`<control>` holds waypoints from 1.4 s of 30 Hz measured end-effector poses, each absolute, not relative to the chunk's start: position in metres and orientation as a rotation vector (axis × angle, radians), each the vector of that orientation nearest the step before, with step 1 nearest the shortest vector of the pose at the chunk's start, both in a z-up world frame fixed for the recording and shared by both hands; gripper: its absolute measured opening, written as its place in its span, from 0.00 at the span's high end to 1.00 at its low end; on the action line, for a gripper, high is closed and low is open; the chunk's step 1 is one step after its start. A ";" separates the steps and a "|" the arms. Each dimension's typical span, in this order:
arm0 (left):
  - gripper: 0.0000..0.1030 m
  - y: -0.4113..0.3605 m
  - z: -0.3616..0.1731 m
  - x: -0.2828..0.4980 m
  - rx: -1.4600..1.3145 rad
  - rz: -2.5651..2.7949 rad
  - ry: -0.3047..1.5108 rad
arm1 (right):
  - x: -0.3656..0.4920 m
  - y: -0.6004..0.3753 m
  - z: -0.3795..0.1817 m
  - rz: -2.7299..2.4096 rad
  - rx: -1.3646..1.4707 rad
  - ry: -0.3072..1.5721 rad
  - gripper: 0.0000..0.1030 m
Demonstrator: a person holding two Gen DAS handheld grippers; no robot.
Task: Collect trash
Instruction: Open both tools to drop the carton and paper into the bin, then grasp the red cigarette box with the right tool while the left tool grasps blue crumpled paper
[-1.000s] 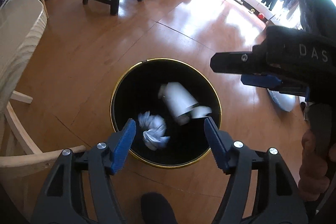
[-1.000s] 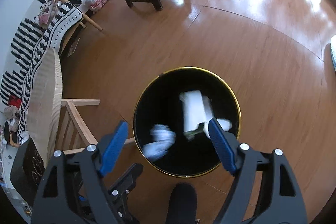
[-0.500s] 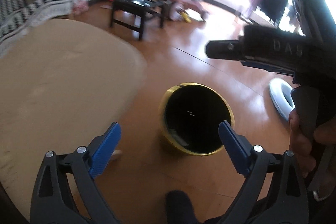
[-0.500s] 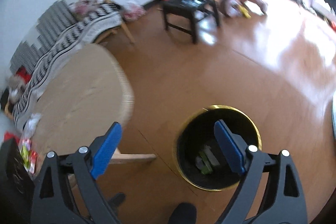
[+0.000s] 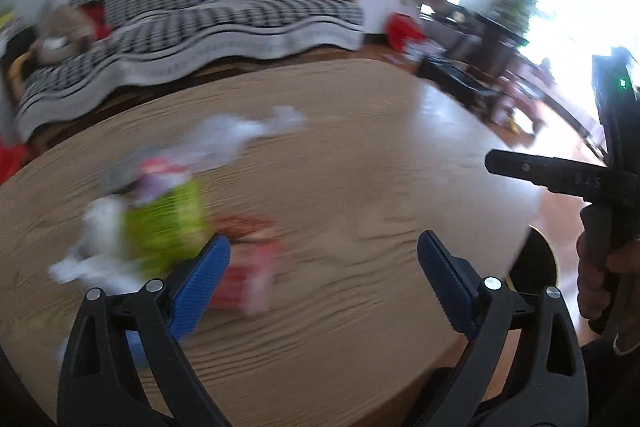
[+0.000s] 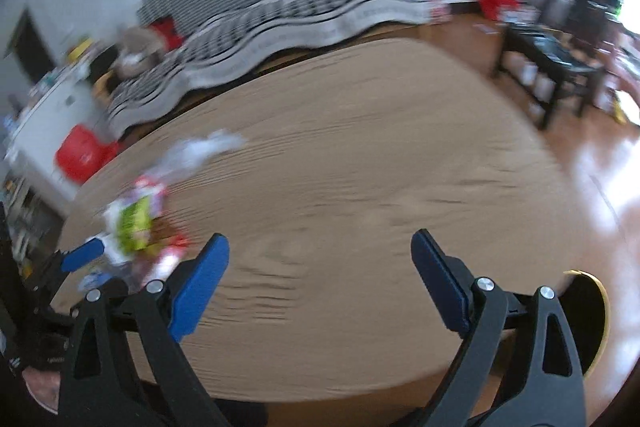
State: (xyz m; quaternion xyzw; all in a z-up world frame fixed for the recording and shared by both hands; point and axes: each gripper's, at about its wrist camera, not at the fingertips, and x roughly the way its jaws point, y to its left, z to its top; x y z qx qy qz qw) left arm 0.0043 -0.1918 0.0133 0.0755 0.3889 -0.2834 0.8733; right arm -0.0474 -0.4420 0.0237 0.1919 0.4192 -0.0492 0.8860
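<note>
Only legible text: faint letters "DAS" on the black body of the right tongs, left wrist view. Wrappers on the desk too blurred to read.

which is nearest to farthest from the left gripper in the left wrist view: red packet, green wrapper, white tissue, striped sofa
1. red packet, on the table just beside the left gripper, by its left-hand pad.
2. green wrapper, a little further left.
3. white tissue, mid-table.
4. striped sofa, beyond the table's far edge, against the wall.
</note>
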 end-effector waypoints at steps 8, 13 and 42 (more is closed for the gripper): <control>0.11 -0.082 0.012 0.011 0.134 -0.476 0.787 | 0.013 -0.326 0.007 0.111 0.349 0.966 0.14; 0.11 -0.038 -0.003 0.002 0.198 -0.500 0.769 | 0.029 -0.291 -0.013 0.175 0.348 1.036 0.13; 0.77 -0.043 -0.027 0.030 0.304 -0.662 0.840 | 0.064 -0.256 -0.053 0.211 0.414 1.171 0.13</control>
